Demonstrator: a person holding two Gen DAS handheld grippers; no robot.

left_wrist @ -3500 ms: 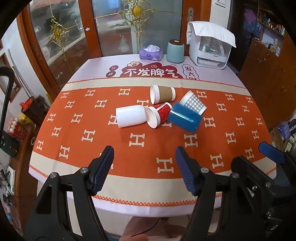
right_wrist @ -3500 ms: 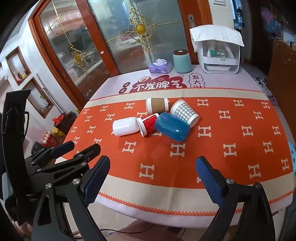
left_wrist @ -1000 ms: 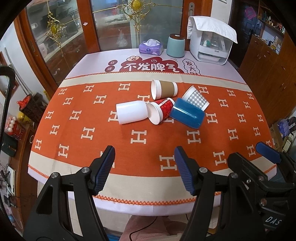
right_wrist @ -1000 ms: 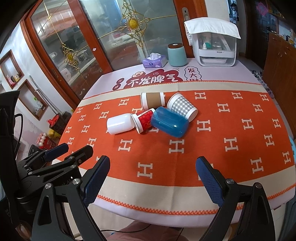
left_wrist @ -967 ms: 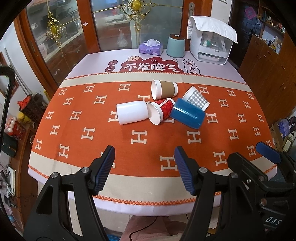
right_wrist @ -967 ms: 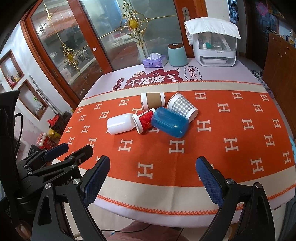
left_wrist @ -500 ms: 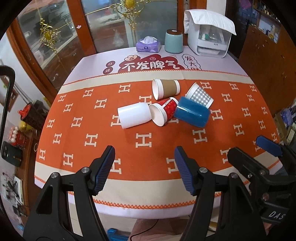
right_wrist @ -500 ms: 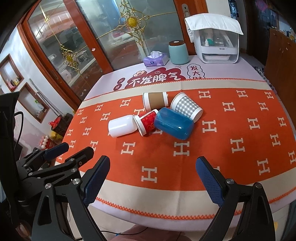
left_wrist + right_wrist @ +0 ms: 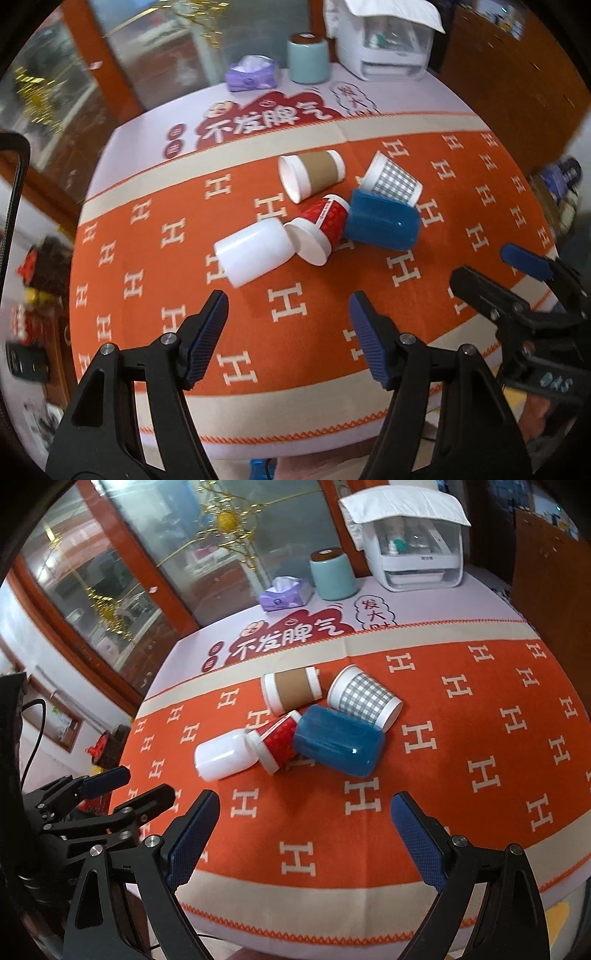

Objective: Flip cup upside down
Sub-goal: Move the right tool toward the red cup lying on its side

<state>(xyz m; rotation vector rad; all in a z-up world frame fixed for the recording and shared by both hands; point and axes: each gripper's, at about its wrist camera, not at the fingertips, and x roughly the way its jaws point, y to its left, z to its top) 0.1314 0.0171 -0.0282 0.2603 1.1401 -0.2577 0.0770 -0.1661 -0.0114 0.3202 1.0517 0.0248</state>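
Several cups lie on their sides in a cluster on the orange tablecloth [image 9: 147, 280]: a white cup [image 9: 253, 256], a red paper cup [image 9: 319, 230], a blue plastic cup [image 9: 382, 225], a brown-sleeved paper cup [image 9: 312, 175] and a grey checked paper cup [image 9: 393, 181]. The same cups show in the right wrist view: white cup [image 9: 223, 755], red cup [image 9: 277, 742], blue cup [image 9: 338, 740], brown cup [image 9: 291, 690], checked cup [image 9: 364, 698]. My left gripper [image 9: 288, 321] is open and empty, short of the white cup. My right gripper [image 9: 304, 819] is open and empty, short of the blue cup.
At the far edge stand a purple tissue box [image 9: 253, 72], a teal canister [image 9: 308, 57] and a white appliance [image 9: 386, 44]. Glass cabinet doors stand behind the table. The near table edge [image 9: 295, 428] lies below the grippers.
Both grippers have moved forward over the table and tilted; the cups look nearer and larger. The cups have not moved. Both grippers stay open.
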